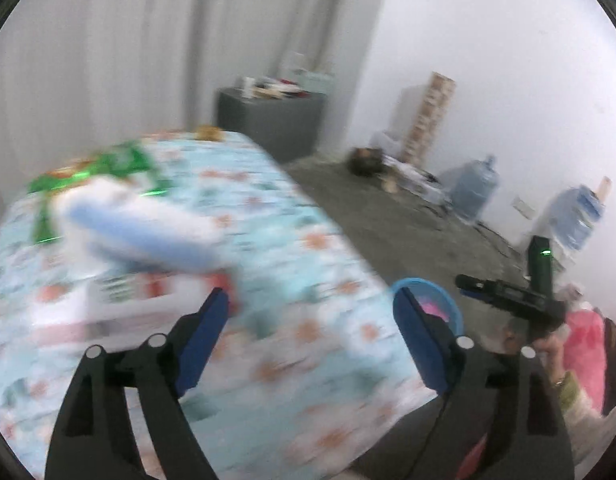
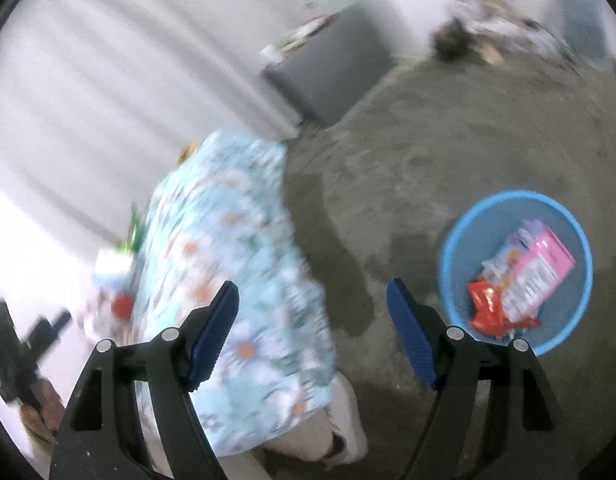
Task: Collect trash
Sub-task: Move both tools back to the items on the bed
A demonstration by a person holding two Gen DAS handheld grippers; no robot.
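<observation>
My left gripper (image 1: 310, 306) stands open over a table in a floral blue cloth (image 1: 267, 240), nothing between its blue pads. Blurred trash lies ahead on the cloth: a white and blue packet (image 1: 139, 224), a green wrapper (image 1: 107, 168) behind it, a white box with red print (image 1: 127, 296) nearer. My right gripper (image 2: 312, 300) is open too, empty, above the grey floor by the cloth's (image 2: 235, 264) hanging edge. A blue bin (image 2: 516, 272) on the floor at the right holds a pink carton (image 2: 544, 264) and a red wrapper (image 2: 488, 308). The left view shows the bin's rim (image 1: 448, 296) behind my right finger.
A dark grey cabinet (image 1: 271, 120) with clutter on top stands against the curtain. Water jugs (image 1: 476, 188) and piled items line the far wall. The other gripper (image 1: 520, 300), in a hand, shows at the right of the left view. A person's shoe (image 2: 348, 420) is below the cloth.
</observation>
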